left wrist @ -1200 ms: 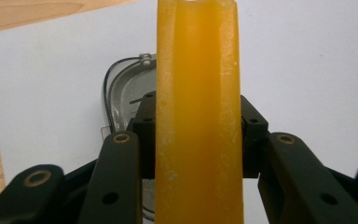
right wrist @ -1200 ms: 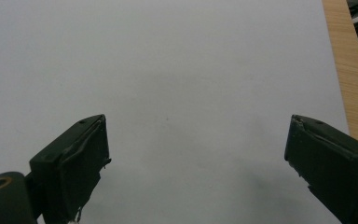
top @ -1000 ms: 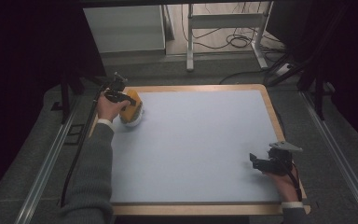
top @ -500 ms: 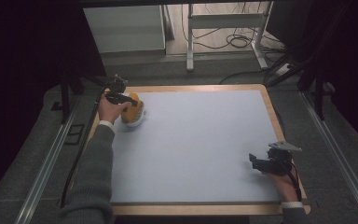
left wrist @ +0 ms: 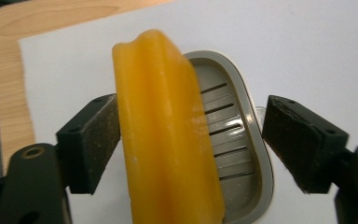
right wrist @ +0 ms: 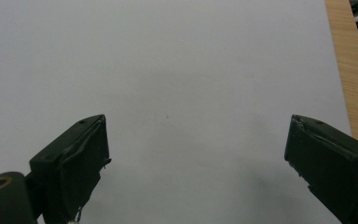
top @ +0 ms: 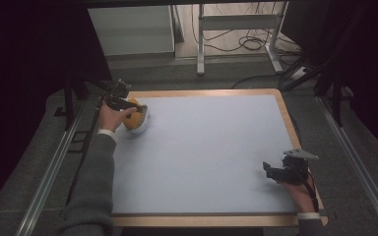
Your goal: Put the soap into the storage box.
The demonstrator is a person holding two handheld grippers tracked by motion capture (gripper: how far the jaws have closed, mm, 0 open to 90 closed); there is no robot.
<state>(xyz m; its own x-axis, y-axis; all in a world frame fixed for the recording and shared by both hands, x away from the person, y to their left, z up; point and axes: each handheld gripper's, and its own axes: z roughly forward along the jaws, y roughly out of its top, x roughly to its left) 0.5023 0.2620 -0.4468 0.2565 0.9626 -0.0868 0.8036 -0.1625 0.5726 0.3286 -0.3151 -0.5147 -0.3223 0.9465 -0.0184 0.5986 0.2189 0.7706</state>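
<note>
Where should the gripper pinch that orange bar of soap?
Across the long flat sides of the orange bar of soap, near its middle, coming from above. It stands tilted on edge in the grey slotted soap dish, and the left gripper already straddles it, jaws open.

Dim and grainy from above, dark at both side edges. Brighter, even light close up; soft shadows under black jaws; near jaw bases slightly blurred.
</note>
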